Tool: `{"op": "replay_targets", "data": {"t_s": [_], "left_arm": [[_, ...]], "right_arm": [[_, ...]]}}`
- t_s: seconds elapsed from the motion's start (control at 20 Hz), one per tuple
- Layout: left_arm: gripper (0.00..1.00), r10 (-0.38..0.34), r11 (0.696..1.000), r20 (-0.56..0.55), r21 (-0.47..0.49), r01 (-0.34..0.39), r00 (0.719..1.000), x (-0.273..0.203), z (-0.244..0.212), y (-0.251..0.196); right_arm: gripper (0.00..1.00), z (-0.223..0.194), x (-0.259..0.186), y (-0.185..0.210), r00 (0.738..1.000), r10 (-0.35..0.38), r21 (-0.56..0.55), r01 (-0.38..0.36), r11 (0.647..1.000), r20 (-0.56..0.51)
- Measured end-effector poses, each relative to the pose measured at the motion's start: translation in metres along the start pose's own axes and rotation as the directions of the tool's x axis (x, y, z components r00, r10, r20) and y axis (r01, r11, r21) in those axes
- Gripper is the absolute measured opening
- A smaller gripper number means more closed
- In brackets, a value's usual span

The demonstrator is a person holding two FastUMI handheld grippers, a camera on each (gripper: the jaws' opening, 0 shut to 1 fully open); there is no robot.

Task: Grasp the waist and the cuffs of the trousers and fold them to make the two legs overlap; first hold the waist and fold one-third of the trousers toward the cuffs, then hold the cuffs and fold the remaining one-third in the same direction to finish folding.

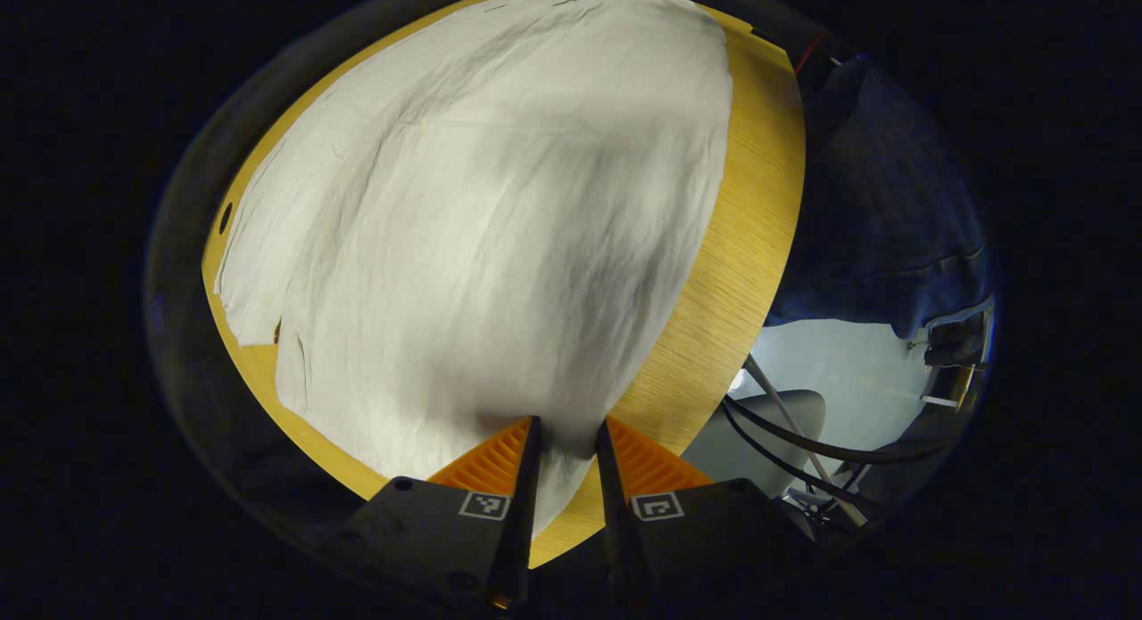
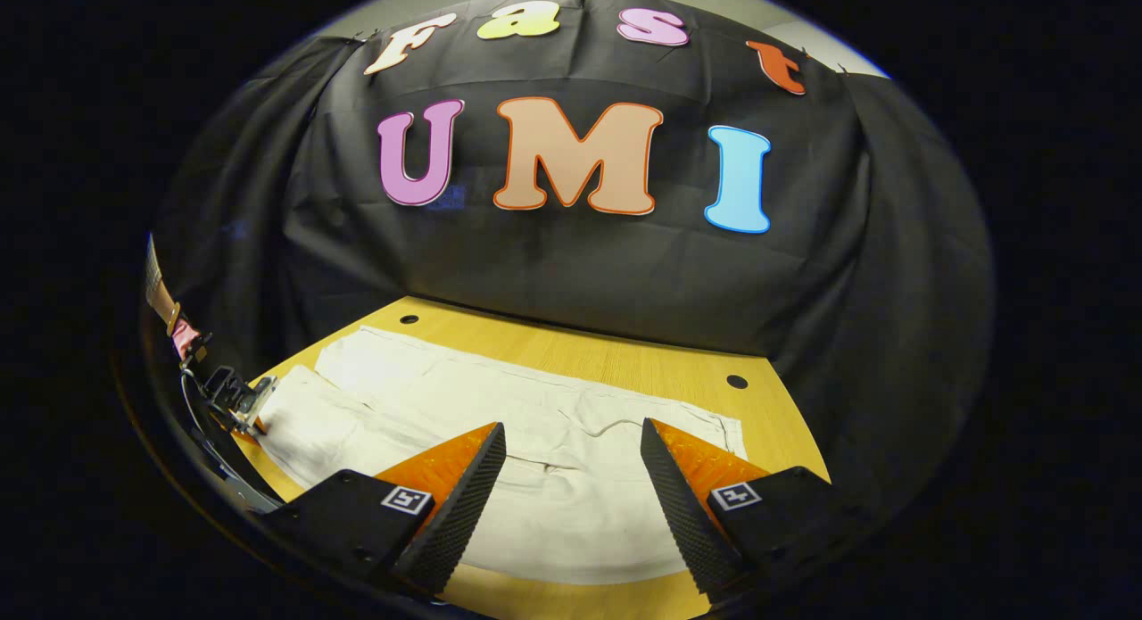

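Note:
White trousers point(image 1: 500, 210) lie spread on the wooden table point(image 1: 758, 210). In the left gripper view my left gripper point(image 1: 567, 442) is shut on the near end of one leg, and cloth shows in the narrow gap between its fingers. In the right gripper view the trousers point(image 2: 553, 424) run across the table, with both legs toward the left. My right gripper point(image 2: 571, 450) hangs open just above their near right part, nothing between its fingers. At the far left end of the legs, the left gripper point(image 2: 234, 395) appears in the right gripper view.
The black booth cloth point(image 2: 571, 263) hangs close behind the table point(image 2: 624, 357). Small round holes point(image 2: 737, 381) mark the tabletop near its back edge. Past the table's right edge in the left gripper view are pale floor point(image 1: 848, 361), cables point(image 1: 794, 442) and dark cloth point(image 1: 892, 201).

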State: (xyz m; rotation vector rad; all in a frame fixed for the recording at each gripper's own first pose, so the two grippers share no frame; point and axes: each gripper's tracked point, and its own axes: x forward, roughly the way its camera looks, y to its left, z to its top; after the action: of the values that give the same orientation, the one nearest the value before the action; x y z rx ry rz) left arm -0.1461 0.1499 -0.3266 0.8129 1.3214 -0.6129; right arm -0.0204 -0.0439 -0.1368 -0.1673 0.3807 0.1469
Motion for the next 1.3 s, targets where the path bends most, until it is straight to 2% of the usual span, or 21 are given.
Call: {"op": "replay_targets", "data": {"t_s": [0.05, 0.1, 0.15, 0.25, 0.3, 0.4, 0.6, 0.85, 0.95, 1.1, 1.3], "left_arm": [[0.30, 0.008, 1.000, -0.004, -0.005, -0.008, 1.000, 0.000, 0.000, 0.004], [0.17, 0.009, 1.000, -0.006, -0.015, -0.009, 1.000, 0.000, -0.002, 0.005], [0.14, 0.008, 1.000, -0.004, -0.017, -0.008, 1.000, 0.001, -0.001, 0.006], [0.14, 0.004, 1.000, -0.006, 0.012, -0.004, 1.000, 0.001, -0.001, 0.007], [0.06, 0.006, 1.000, -0.010, 0.024, -0.005, 1.000, 0.002, -0.001, 0.008], [0.00, 0.001, 1.000, -0.026, 0.018, -0.001, 1.000, 0.002, -0.002, 0.008], [0.00, 0.002, 1.000, -0.045, -0.002, -0.002, 0.999, 0.003, -0.002, 0.009], [0.00, 0.031, 0.999, -0.048, -0.009, -0.032, 0.998, 0.005, -0.003, 0.010], [0.00, 0.037, 0.999, -0.048, -0.015, -0.038, 0.998, 0.004, -0.002, 0.008], [0.00, 0.046, 0.999, -0.054, -0.019, -0.048, 0.997, 0.004, -0.003, 0.008], [0.00, 0.059, 0.998, -0.052, -0.025, -0.061, 0.997, 0.005, -0.003, 0.007]], "right_arm": [[0.98, -0.005, 0.004, -0.003, 1.000, 0.010, -0.029, -0.011, 1.000, -0.012], [0.98, -0.007, 0.009, -0.008, 1.000, 0.021, -0.064, -0.023, 0.998, -0.019], [0.97, -0.014, 0.010, -0.012, 0.999, 0.029, -0.097, -0.032, 0.995, -0.033], [0.97, -0.032, 0.016, -0.025, 0.995, 0.054, -0.150, -0.066, 0.987, -0.085], [0.98, -0.043, 0.018, -0.034, 0.991, 0.061, -0.176, -0.081, 0.981, -0.120], [0.98, -0.070, 0.020, -0.049, 0.978, 0.073, -0.225, -0.118, 0.967, -0.197], [0.98, -0.118, 0.017, -0.070, 0.936, 0.120, -0.309, -0.227, 0.924, -0.330], [0.98, -0.183, 0.011, -0.096, 0.835, 0.142, -0.403, -0.396, 0.825, -0.531], [0.98, -0.208, 0.007, -0.097, 0.785, 0.150, -0.415, -0.467, 0.781, -0.601], [0.98, -0.248, -0.001, -0.104, 0.683, 0.141, -0.418, -0.583, 0.697, -0.717], [0.96, -0.275, -0.001, -0.098, 0.604, 0.129, -0.424, -0.680, 0.598, -0.787]]}}
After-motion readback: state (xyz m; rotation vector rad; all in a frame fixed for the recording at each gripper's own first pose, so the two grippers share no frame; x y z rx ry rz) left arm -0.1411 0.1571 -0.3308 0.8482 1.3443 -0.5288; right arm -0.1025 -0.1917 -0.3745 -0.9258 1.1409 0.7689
